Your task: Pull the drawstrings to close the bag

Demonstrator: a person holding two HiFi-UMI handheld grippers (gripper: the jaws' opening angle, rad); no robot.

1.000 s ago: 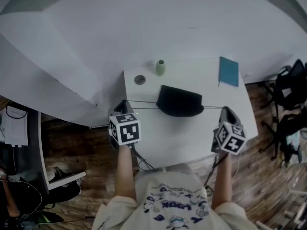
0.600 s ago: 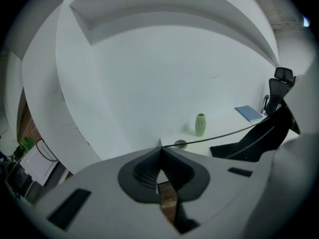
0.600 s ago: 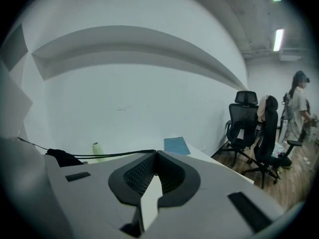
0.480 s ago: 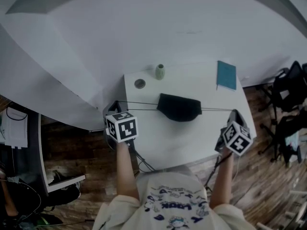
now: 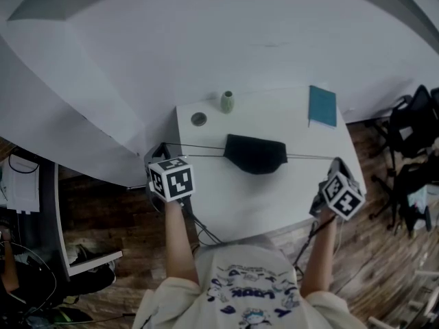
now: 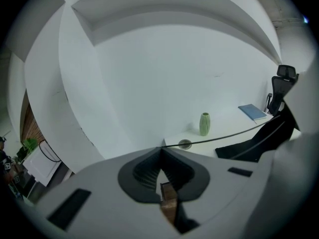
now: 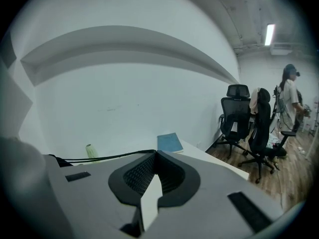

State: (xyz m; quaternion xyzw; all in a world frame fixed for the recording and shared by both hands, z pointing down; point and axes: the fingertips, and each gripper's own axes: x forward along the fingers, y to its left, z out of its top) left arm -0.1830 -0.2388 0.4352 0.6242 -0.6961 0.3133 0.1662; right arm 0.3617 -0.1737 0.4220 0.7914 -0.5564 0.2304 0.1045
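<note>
A black drawstring bag (image 5: 256, 153) lies on the white table (image 5: 274, 197), its mouth gathered. Taut black drawstrings run from it to both sides: the left strings (image 5: 195, 149) to my left gripper (image 5: 160, 151) beyond the table's left edge, the right string (image 5: 309, 157) to my right gripper (image 5: 336, 163) at the right edge. In the left gripper view the jaws (image 6: 160, 148) are shut on the string (image 6: 219, 138), with the bag (image 6: 259, 138) at right. In the right gripper view the jaws (image 7: 154, 153) are shut on the string (image 7: 109, 157).
A green vase (image 5: 227, 101), a small round dish (image 5: 199, 119) and a teal book (image 5: 323, 105) sit along the table's back. Office chairs (image 7: 249, 128) and a person (image 7: 291, 103) stand to the right. Wood floor and cables lie left of the table.
Both grippers have moved outward, left one leftward and right one rightward, drawing the strings longer and tauter. The bag's mouth has cinched narrower.
</note>
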